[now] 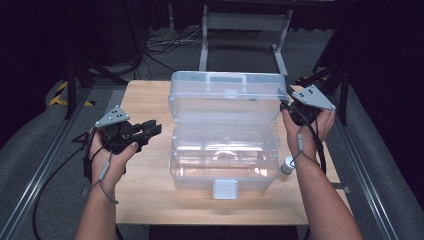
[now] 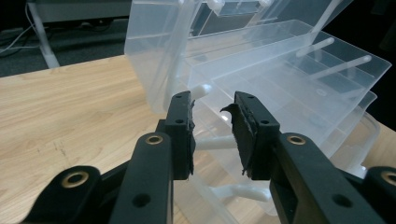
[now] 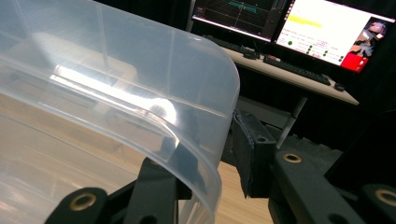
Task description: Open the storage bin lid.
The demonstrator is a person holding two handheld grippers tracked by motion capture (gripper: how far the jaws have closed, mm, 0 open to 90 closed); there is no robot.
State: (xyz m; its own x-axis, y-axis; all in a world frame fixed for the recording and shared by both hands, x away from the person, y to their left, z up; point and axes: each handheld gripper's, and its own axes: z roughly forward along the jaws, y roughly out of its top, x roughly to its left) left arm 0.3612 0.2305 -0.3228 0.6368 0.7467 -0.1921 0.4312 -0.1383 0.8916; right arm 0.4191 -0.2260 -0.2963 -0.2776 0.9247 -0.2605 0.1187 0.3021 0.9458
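Bottle (image 1: 287, 165) stands right of clear box (image 1: 225, 150), below right tool (image 1: 286, 106).

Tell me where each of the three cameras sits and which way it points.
High view: above the person's side, looking forward and down on the light wooden table; both forearms, left gripper and right gripper show.
Left gripper view: rides that gripper, facing the clear plastic tiered storage box past parted jaws.
Right gripper view: rides that gripper, jaws astride the box's raised lid edge, monitors behind.
All views share the box.
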